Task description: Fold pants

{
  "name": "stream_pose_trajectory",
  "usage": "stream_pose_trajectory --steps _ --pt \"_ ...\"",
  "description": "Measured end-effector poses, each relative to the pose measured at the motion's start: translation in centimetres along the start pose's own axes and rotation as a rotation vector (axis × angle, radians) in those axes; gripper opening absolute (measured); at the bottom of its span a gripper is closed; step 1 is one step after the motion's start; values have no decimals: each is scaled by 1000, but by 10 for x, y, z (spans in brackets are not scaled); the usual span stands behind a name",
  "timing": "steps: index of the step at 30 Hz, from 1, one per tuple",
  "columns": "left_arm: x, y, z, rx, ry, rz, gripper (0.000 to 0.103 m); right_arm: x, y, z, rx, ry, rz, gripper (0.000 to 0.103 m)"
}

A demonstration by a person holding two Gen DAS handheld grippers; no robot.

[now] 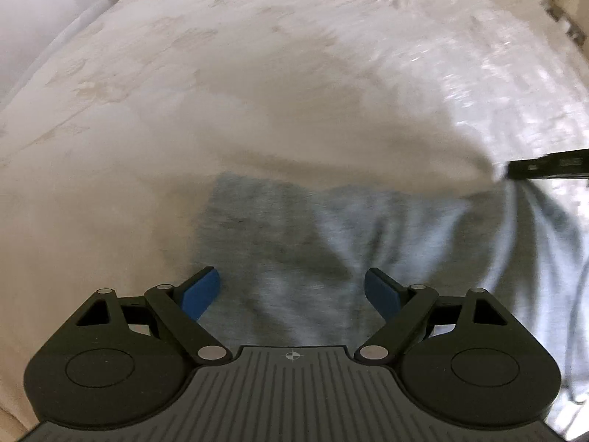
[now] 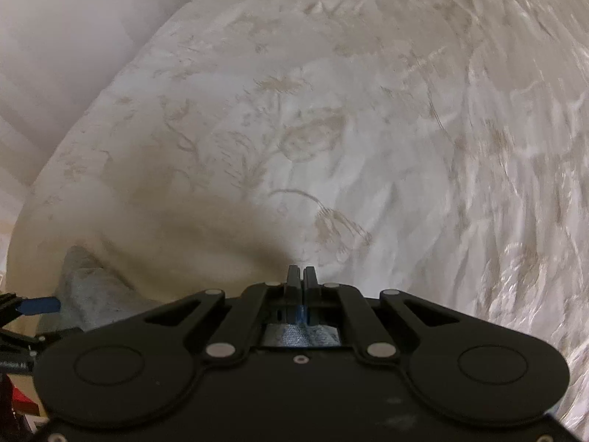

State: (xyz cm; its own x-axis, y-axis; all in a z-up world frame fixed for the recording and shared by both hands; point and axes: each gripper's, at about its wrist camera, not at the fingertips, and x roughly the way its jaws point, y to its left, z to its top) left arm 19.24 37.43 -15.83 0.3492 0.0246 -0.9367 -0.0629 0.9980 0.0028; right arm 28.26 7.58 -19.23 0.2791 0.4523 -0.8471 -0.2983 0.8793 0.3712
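Grey pants [image 1: 294, 228] lie rumpled on a cream floral bedspread [image 1: 221, 73]. My left gripper [image 1: 291, 276] hangs open just above one squared corner of them, its blue pads [image 1: 200, 293] on either side of the cloth and not touching it. At the right edge of the left wrist view the right gripper [image 1: 510, 171] shows as a black bar, with the grey cloth drawn up in folds to its tip. In the right wrist view the right gripper [image 2: 302, 274] is shut, and grey cloth [image 2: 302, 335] shows behind its closed fingers. More of the pants [image 2: 84, 294] lie at lower left beside the left gripper's blue pad [image 2: 38, 305].
The bedspread [image 2: 368, 129] stretches far ahead and to the right, wrinkled and shiny on the right side. A pale floor or wall [image 2: 55, 55] lies beyond the bed's left edge. Dark objects [image 1: 563, 11] sit past the bed's far right corner.
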Motion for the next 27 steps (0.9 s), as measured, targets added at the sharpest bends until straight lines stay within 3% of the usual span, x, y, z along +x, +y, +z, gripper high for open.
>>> stream_pose_trajectory --steps 2,5,6,10,14,17,19,20,22,24,27 --pt "13 14 -4 -17 54 73 89 4 1 -3 -2 -2 -23 2" --pt "21 47 -14 -194 92 9 94 11 -4 -3 33 4 -55 1" --pt "19 50 -15 -199 92 12 94 11 -7 0 43 6 -63 2" --pt "-6 43 -13 -173 26 15 92 0 -12 0 54 -14 -93 4" --pt "-32 30 -17 -151 -50 -104 92 -37 -4 -5 35 -93 -77 11" --pt "-41 7 -27 -14 -80 -184 93 -61 9 -19 17 -112 -37 12" --pt "-31 -5 -38 102 -33 -129 93 -70 16 -34 24 -99 -6 12" --pt "-17 -9 -45 160 32 -52 93 -71 20 -40 24 -91 -3 12" --pt "-2 -5 -50 145 94 -34 95 -72 27 -57 23 -63 -11 12" --pt "-10 -3 -41 85 66 -28 93 -74 29 -72 39 -34 -21 12" --pt "-29 -11 -17 90 -36 -58 93 -83 30 -92 74 -31 -31 12"
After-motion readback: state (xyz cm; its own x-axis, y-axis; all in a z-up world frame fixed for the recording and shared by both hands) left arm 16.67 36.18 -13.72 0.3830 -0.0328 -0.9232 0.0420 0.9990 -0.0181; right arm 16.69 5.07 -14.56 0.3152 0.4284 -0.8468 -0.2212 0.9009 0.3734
